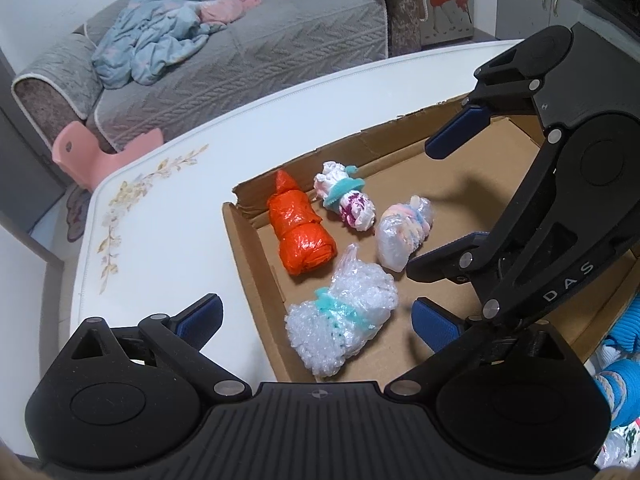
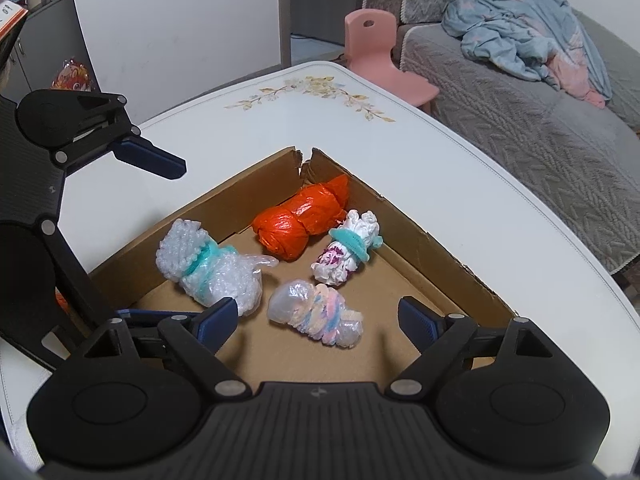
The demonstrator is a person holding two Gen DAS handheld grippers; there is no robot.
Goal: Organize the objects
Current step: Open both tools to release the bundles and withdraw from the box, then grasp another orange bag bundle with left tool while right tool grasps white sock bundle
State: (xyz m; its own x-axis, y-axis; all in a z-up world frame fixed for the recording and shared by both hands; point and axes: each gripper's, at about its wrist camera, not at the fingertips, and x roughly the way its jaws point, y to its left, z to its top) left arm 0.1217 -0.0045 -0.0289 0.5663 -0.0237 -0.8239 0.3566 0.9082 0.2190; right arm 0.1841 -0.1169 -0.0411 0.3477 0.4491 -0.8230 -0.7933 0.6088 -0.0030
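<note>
A shallow cardboard tray lies on a white table. In it lie an orange plastic bundle, a white bundle with a teal band, a clear bag bundle with pastel yarn and a bubble-wrap bundle with a teal band. My left gripper is open and empty, straddling the bubble-wrap bundle. My right gripper is open and empty around the pastel bundle; it also shows in the left wrist view.
The white table has a floral print at its corner. A pink child's chair and a grey sofa with a blue blanket stand beyond. More bundles lie at the right.
</note>
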